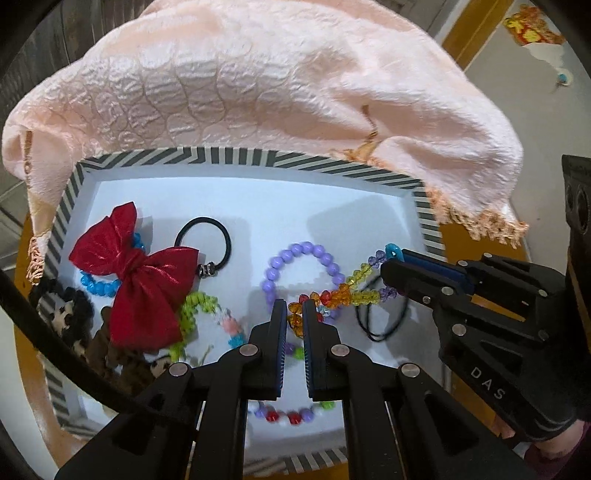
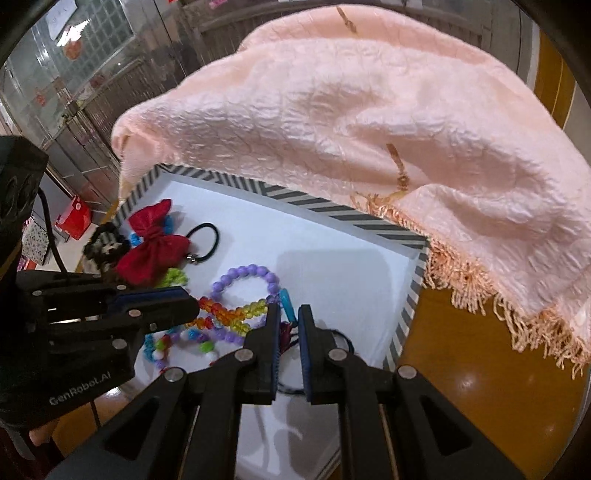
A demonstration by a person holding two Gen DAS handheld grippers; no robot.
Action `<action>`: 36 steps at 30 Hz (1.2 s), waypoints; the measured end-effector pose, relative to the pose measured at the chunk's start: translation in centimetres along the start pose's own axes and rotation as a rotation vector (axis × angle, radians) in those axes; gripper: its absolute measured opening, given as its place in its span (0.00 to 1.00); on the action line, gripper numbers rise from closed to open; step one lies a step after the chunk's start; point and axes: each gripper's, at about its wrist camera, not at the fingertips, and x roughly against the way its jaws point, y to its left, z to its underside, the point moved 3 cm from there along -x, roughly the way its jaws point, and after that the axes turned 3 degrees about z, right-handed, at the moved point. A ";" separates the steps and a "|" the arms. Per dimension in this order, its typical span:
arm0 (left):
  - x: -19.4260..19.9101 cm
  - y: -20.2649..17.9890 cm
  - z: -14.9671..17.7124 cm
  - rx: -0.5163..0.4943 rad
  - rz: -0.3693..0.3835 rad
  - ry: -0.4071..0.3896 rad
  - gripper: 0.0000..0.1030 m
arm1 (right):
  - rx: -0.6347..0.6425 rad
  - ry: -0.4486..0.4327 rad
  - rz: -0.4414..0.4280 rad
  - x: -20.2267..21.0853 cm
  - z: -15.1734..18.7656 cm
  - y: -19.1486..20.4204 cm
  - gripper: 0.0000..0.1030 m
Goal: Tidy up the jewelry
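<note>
cloth: I see a peach-pink crinkled cloth (image 1: pixel 258 85) with a fringed edge, draped past the far rim.
table: my view catches a glossy amber-brown table (image 2: pixel 480 387) under that fringe.
sticker: a red and yellow decoration (image 1: pixel 532 27) sits on the pale surface far to my right.
background: I make out a metal-framed glass door (image 2: pixel 85 48) and a red carton (image 2: pixel 75 218), well apart.

A: Where is there free room in the tray (image 1: pixel 236 157)?

B: The white floor at its far side lies bare.

A: And in the way?

B: The pink cloth (image 1: pixel 258 85) overhangs the far rim; bow (image 1: pixel 138 275), hair tie (image 1: pixel 205 240) and beads (image 1: pixel 299 266) crowd the near part.
</note>
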 end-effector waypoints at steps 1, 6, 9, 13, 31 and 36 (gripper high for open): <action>-0.4 0.1 -0.1 0.004 -0.007 0.007 0.00 | 0.001 0.005 0.002 -0.4 -0.1 0.0 0.09; -1.9 0.4 -0.2 0.011 -0.031 0.025 0.00 | -0.005 0.024 0.008 -2.5 -0.2 -0.4 0.09; -2.0 0.5 -0.1 0.022 -0.037 0.020 0.00 | -0.013 0.038 0.004 -3.3 0.1 -0.7 0.09; -2.1 0.9 -0.2 0.049 -0.043 0.031 0.13 | -0.043 0.026 -0.011 -3.3 0.4 -1.3 0.09; 5.3 0.4 3.5 0.023 -0.131 -0.091 0.17 | -0.140 -0.095 0.023 4.6 4.2 0.3 0.41; 6.6 0.3 6.0 0.019 -0.150 -0.100 0.17 | -0.188 -0.112 0.070 6.5 6.8 1.0 0.43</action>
